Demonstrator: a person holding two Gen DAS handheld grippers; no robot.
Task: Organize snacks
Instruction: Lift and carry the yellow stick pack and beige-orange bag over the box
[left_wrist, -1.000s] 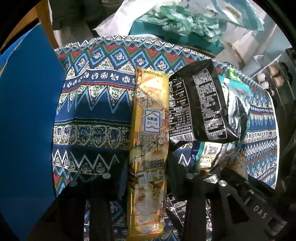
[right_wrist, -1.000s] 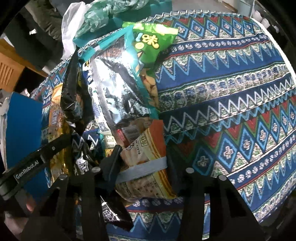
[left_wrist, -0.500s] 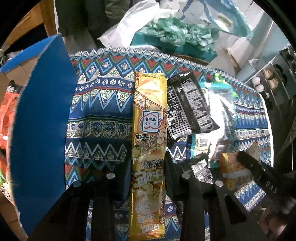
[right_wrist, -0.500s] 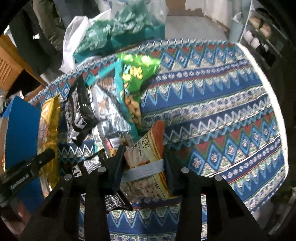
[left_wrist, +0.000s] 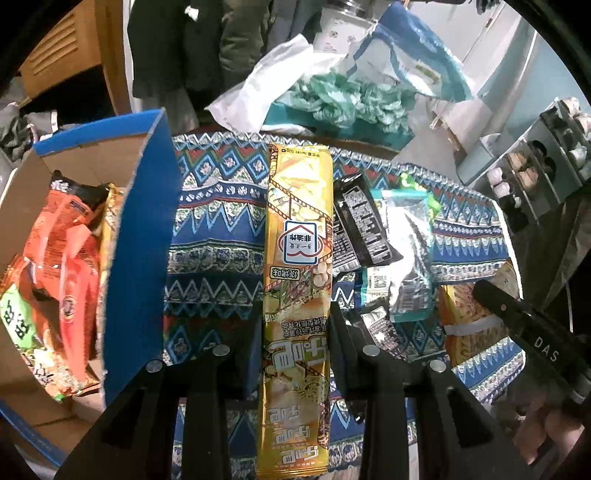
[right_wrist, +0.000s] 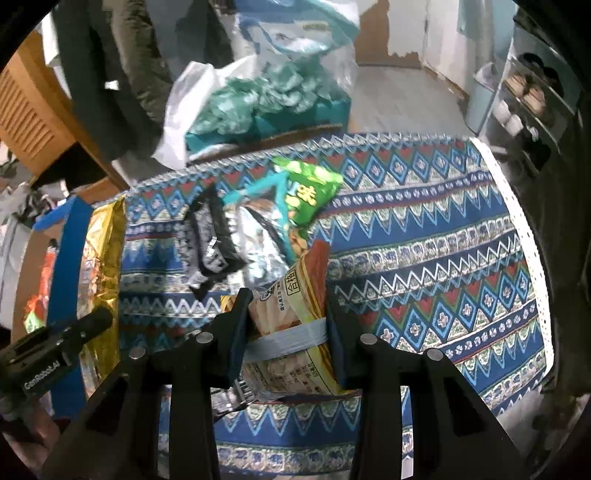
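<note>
Yellow long packet (left_wrist: 297, 295): glossy foil snack pack, printed film-strip design; clamped across its width by the left gripper (left_wrist: 295, 325), both pads pressed flat on its edges. It runs lengthwise up the middle of the left wrist view, above the tablecloth.
Left gripper state: jaws drawn in tight on the yellow long packet, no gap visible at either pad.
Orange snack bag (right_wrist: 291, 328): pale band across its middle; sits between the right gripper (right_wrist: 284, 325) fingers, both pads against its sides.
Right gripper state: part-way closed, gripping the orange snack bag; the bag bulges above and below the pads.
Tablecloth (right_wrist: 424, 251): blue, red and white zigzag and diamond pattern, covers the whole table.
Cardboard box (left_wrist: 140, 229): blue outside, brown inside; stands at the left of the table, open top. Holds an orange-red packet (left_wrist: 70, 266) and a green-labelled one; further contents unclear.
Loose pile on cloth: black packet (left_wrist: 360, 229), silver-and-teal packet (left_wrist: 410, 236), green packet (right_wrist: 306, 192), overlapping one another between the two grippers.
Background: white plastic bag (left_wrist: 266, 92) with crumpled green material behind the table; shelving at the right.
</note>
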